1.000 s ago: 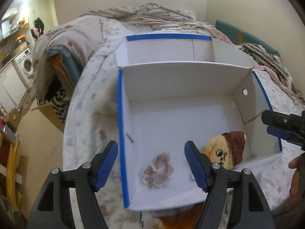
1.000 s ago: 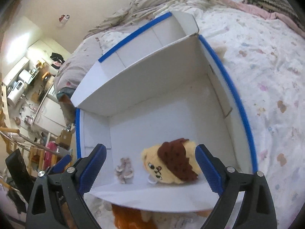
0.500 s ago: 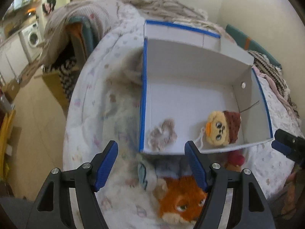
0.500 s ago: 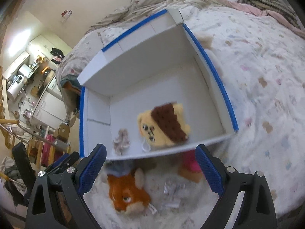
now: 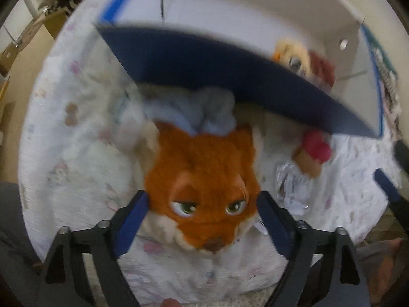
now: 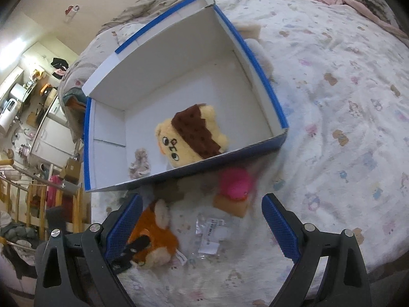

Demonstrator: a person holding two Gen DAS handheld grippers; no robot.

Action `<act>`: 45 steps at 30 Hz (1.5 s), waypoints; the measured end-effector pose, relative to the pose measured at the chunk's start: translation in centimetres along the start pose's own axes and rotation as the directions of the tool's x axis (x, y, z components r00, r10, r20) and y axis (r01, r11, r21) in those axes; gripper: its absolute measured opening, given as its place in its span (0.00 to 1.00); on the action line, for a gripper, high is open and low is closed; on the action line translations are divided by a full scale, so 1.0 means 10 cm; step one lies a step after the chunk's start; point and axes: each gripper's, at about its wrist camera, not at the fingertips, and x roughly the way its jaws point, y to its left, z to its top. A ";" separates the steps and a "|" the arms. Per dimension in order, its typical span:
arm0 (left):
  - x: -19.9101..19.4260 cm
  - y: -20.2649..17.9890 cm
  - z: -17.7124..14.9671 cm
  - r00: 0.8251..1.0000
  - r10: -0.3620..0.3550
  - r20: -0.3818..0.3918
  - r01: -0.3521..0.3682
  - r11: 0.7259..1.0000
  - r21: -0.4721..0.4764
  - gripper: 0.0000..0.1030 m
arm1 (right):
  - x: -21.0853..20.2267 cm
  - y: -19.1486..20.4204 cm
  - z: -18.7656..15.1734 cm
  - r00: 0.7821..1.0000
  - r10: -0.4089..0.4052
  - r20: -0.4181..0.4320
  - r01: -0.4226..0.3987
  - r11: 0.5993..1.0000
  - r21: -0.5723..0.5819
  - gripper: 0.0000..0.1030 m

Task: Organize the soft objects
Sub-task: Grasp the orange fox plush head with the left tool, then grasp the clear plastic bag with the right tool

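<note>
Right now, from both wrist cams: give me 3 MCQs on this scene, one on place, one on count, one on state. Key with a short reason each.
1. Where does the orange fox plush lie?
A. inside the box
B. on the bedspread in front of the box
C. on the floor

2. How many soft things lie inside the blue-edged box?
A. none
B. two
C. four

3. How does the left gripper stand?
A. shut on the pink plush
B. open, its fingers either side of the fox's face
C. shut with nothing between the fingers

Key:
1 B: the fox rests on the patterned bedspread, outside the box's near wall.
2 B: the yellow plush with a brown cap and a small scrunchie are all that lie inside.
3 B: the jaws are opening and straddle the fox's cheeks; the pads do not visibly press.
</note>
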 end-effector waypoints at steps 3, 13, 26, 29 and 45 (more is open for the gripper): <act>0.18 -0.10 -0.01 0.998 0.058 -0.026 -0.058 0.998 0.017 0.93 | -0.02 -0.06 -0.01 1.000 -0.003 -0.001 0.003 1.000 0.008 0.97; 0.27 -0.18 -0.03 0.999 0.051 -0.013 -0.050 0.997 0.054 0.80 | 0.07 -0.13 0.02 0.999 -0.001 -0.037 0.003 0.999 0.043 0.97; -0.56 0.59 -0.03 0.998 -0.025 0.053 0.019 0.993 0.116 0.76 | 0.30 -0.12 0.00 0.993 -0.007 -0.117 0.013 0.998 0.055 0.97; -0.73 0.77 0.07 0.994 -0.007 0.106 -0.004 0.995 0.103 0.76 | 0.41 -0.11 -0.05 0.985 0.014 -0.170 -0.003 0.998 0.063 0.97; -0.59 0.81 0.27 0.984 0.014 0.178 -0.033 0.994 0.102 0.76 | 1.06 -0.03 -0.33 0.912 -0.026 -0.410 0.044 0.998 0.036 0.62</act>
